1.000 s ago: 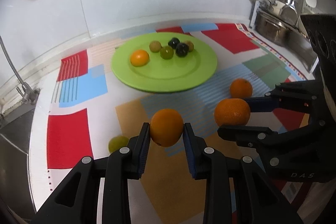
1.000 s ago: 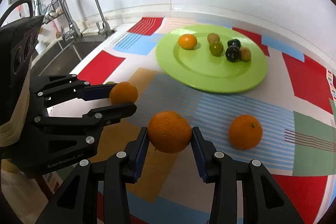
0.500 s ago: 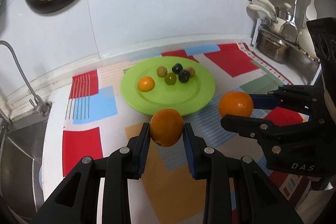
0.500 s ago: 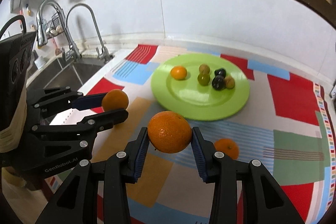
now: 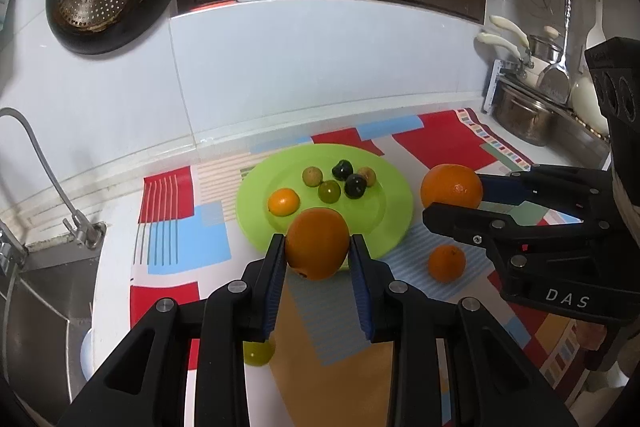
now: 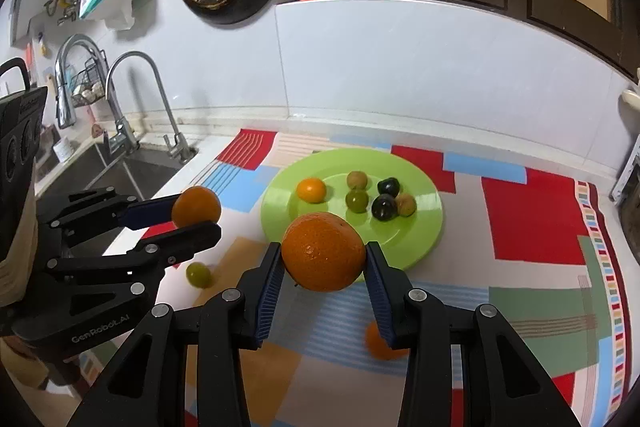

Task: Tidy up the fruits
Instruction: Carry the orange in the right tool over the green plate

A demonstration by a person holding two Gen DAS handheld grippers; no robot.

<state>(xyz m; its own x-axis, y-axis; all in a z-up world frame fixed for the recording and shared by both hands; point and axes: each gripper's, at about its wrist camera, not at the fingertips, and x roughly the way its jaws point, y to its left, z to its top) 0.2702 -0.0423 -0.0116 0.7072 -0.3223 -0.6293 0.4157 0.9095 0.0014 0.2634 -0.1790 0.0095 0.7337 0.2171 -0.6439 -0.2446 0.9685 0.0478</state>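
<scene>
- Gripping a smaller orange (image 5: pixel 317 243), the left hand-held gripper (image 5: pixel 317 259) holds it clear above the surface (image 5: pixel 120 227).
- Right hand-held gripper (image 6: pixel 323 267) clamps a bigger orange (image 6: pixel 323 251), also aloft.
- Green plate (image 6: pixel 424 235) sits at twelve o'clock from both, carrying a small orange (image 6: pixel 311 190) and dark and green fruits.
- Third orange (image 5: pixel 447 262) and a green fruit (image 6: pixel 198 275) lie on the patterned mat (image 6: pixel 532 219).

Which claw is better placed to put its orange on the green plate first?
Neither clearly. The left claw and right claw each hold an orange at the near rim of the green plate.
</scene>
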